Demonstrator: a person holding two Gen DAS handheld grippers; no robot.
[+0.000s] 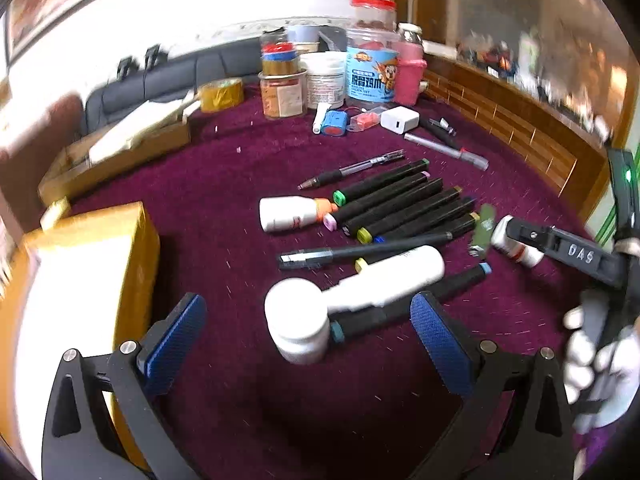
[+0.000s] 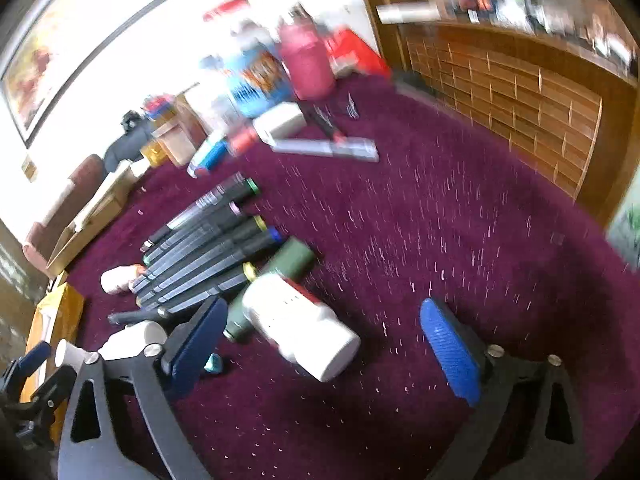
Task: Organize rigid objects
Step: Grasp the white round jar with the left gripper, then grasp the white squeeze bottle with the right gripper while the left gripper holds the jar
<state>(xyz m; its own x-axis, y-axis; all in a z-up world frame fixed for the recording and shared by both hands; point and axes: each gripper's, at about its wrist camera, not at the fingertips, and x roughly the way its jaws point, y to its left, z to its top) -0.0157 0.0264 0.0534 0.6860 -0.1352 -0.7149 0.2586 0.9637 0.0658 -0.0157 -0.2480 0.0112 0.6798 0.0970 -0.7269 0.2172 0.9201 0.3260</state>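
Between the wide-spread blue pads of the left hand-held gripper (image 1: pixel 308 340), touching neither: a white plastic bottle with a broad round cap (image 1: pixel 340 300), lying on its side across a black marker with a teal cap (image 1: pixel 412 300). Nothing gripped there. Just ahead, a row of black markers with coloured end caps (image 1: pixel 400 204), laid side by side on the maroon velvet-like cloth of the counter (image 1: pixel 224 168), caps lined up, apparently sorted by kind already. At the row's left end, a small white squeeze bottle with an orange nozzle (image 1: pixel 288 214); along its near edge, a slim black pen (image 1: pixel 360 252).

Between the pads of the right hand-held gripper (image 2: pixel 324 344), likewise wide and empty: a white pill-style bottle with a red-edged label (image 2: pixel 304 324), on its side against a dark green cylinder (image 2: pixel 276 284), both at the right end of the row. Probably parked there to group bottles beside pens.

Far ahead of both, a clear jar with red lid and blue label (image 1: pixel 372 60) bearing Chinese characters, roughly "脱骨鸡爪", with small English beneath too blurred to read. On the right tool's black arm, seen from the left camera, the raised letters "DAS". To the left, a yellow cardboard box (image 1: pixel 96 280), perhaps a destination.
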